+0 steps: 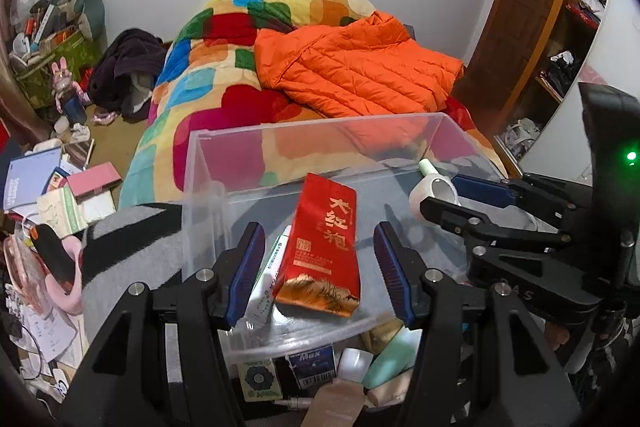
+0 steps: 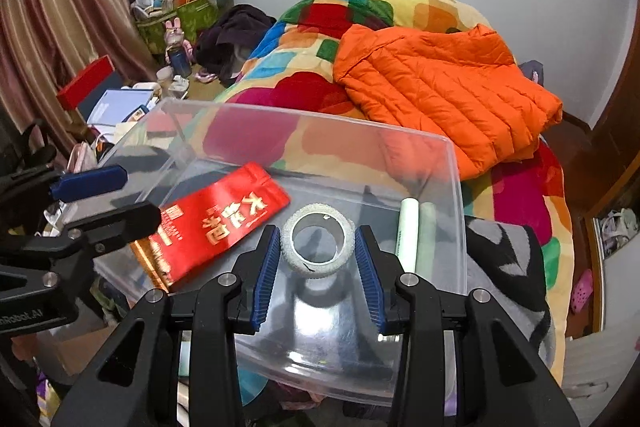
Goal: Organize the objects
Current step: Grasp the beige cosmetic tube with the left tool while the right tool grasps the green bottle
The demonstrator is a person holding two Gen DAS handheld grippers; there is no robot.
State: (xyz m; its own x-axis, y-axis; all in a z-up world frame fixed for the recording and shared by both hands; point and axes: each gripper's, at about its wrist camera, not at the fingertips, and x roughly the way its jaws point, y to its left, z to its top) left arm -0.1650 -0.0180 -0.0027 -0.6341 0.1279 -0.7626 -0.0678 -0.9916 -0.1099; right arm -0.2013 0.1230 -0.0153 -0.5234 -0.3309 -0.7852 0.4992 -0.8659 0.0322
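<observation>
A clear plastic bin (image 1: 192, 179) (image 2: 456, 187) stands in front of both grippers. A red tea pouch (image 1: 324, 243) (image 2: 216, 223) lies inside it. My left gripper (image 1: 320, 263) is open over the bin, its blue pads either side of the pouch and not touching it. A white tube (image 1: 264, 283) lies by its left pad. My right gripper (image 2: 316, 259) is shut on a white tape roll (image 2: 318, 241) (image 1: 434, 191) and holds it over the bin. A pale green tube (image 2: 408, 231) lies in the bin at the right.
A bed with a colourful blanket (image 1: 224, 99) and an orange jacket (image 1: 352, 67) lies behind the bin. Boxes, a mint bottle (image 1: 392, 359) and small items lie below the bin. Papers and boxes (image 1: 60, 187) clutter the left. A grey-black cloth (image 2: 504, 267) lies beside the bin.
</observation>
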